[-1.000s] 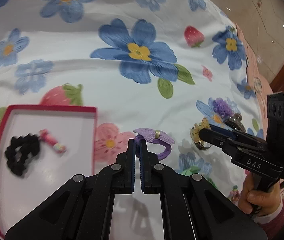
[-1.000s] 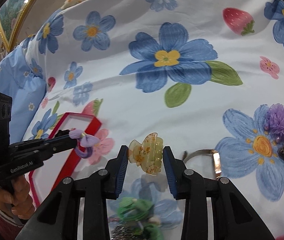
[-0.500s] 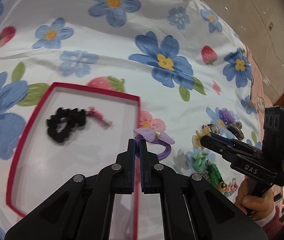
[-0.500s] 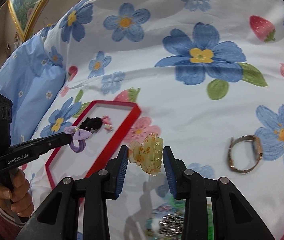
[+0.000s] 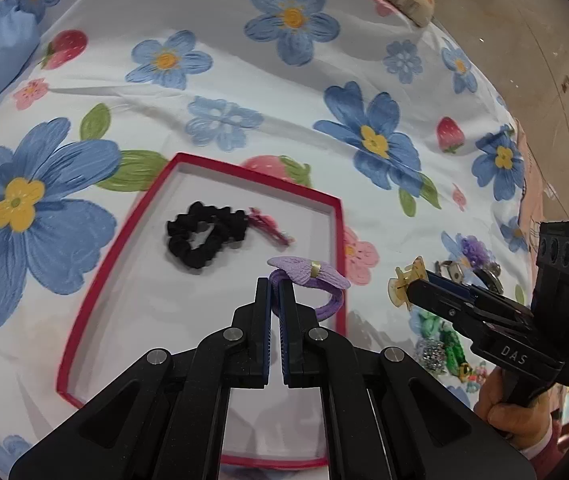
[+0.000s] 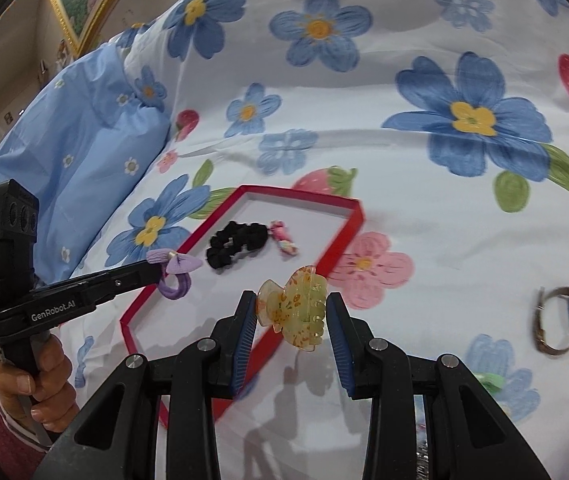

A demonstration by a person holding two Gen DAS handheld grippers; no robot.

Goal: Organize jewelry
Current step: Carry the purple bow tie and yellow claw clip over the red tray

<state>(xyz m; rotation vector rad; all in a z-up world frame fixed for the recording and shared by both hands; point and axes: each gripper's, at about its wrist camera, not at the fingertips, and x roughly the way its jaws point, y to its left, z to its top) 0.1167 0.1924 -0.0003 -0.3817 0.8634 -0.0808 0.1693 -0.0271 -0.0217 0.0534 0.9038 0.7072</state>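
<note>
- My left gripper has its jaws pressed together on the loop of a lilac elastic hair tie with a ribbed bow and a small gold band, holding it up over the right-hand part of the tray.
- My right gripper pinches a translucent yellow-green claw hair clip with orange flecks between its blue-padded fingers, above the near right edge of the tray.
- The shallow red-rimmed white tray lies on a white bedsheet printed with blue flowers and strawberries.
- Inside the tray lie a black ruffled scrunchie and, touching its right end, a small pink hair clip.
- A rose-gold wristwatch lies on the sheet, well to the right of the tray.
- More trinkets, green and silvery, sit in a loose heap beyond my right gripper, too blurred to name.
</note>
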